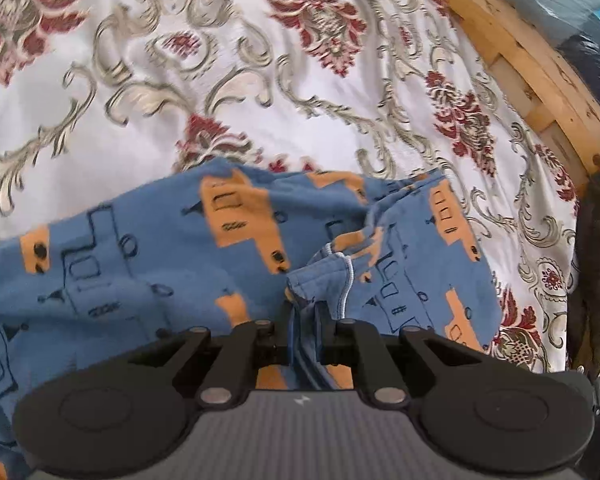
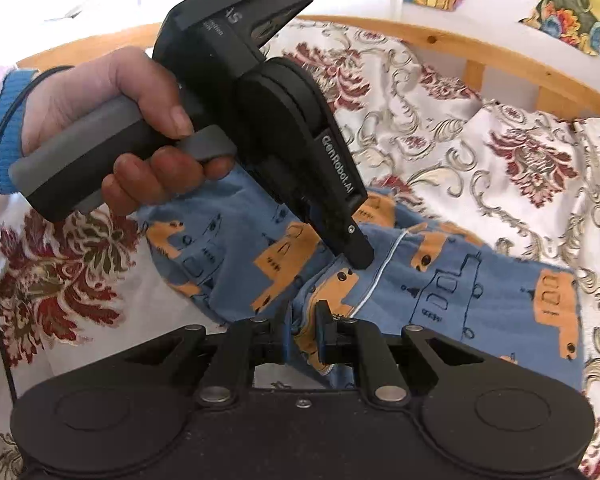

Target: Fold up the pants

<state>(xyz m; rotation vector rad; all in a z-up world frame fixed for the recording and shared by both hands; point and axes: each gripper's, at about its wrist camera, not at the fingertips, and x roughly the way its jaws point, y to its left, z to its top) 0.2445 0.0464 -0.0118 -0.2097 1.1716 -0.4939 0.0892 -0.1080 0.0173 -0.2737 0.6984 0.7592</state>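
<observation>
On the flowered bedspread (image 1: pixel 260 92), blue pants (image 1: pixel 148 248) with orange trucks are spread in a rumpled heap. A bunched fold is clamped by the left gripper (image 1: pixel 305 336), and another fold is pinched by the right gripper (image 2: pixel 302 334). A white drawstring (image 2: pixel 380 268) is seen between them. The left tool is held by a hand (image 2: pixel 112 120); a wooden bed frame (image 1: pixel 540 80) is seen beyond.

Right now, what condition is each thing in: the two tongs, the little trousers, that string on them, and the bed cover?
Left tongs: shut on the blue fabric.
Right tongs: shut on a bunched fold of the same garment.
Blue cotton pants with orange truck print: rumpled, partly folded, lying on the bed.
White drawstring: loose, trailing across the cloth.
White floral bedspread: spread out, lightly creased.
Hand: gripping the left tool's handle.
</observation>
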